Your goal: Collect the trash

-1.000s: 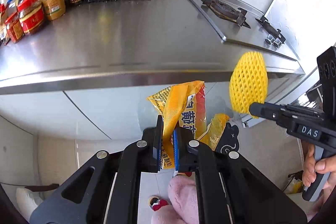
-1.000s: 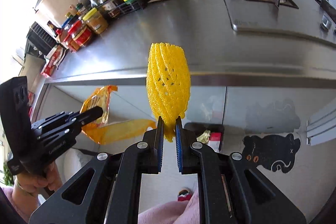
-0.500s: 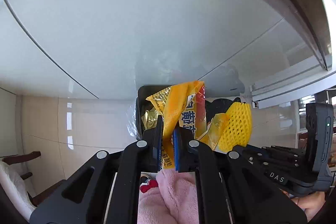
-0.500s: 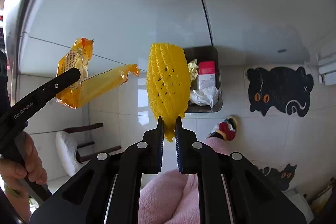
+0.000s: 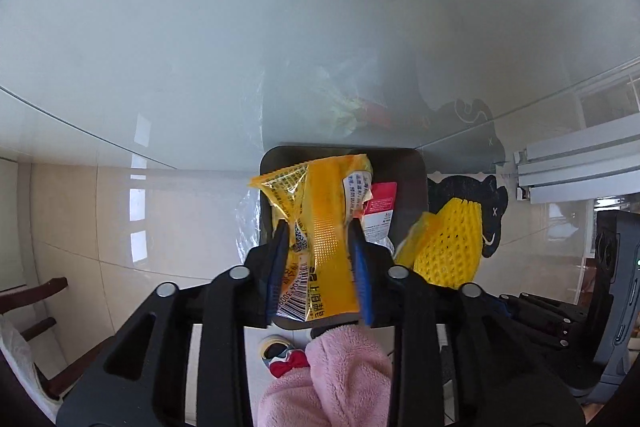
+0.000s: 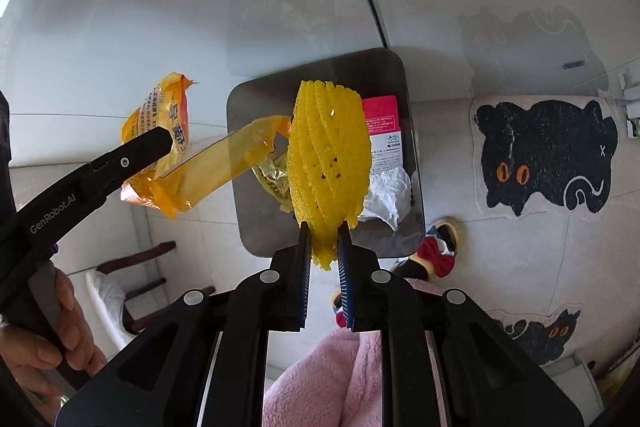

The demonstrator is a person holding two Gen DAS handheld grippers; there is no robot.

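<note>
Bin: one dark bin (image 6: pixel 256 227) on the floor, holding perhaps three scraps.
Grippers: two, jaws just opening, both released.
Left gripper (image 5: pixel 319 269): one yellow wrapper (image 5: pixel 320 227) loose between pads, above the bin.
Right gripper (image 6: pixel 324 259): one yellow foam net (image 6: pixel 328 163) likewise.

Yellow wrapper (image 5: pixel 320 235): crinkled, upright, over the bin (image 5: pixel 412 183) | Yellow foam net (image 6: pixel 328 163): upright, above the same bin | Bin: dark, holding paper scraps

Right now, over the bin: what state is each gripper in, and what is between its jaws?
Left gripper: jaws just opening, orange snack wrapper loose between them.
Right gripper: jaws just opening, yellow foam net between them.
</note>
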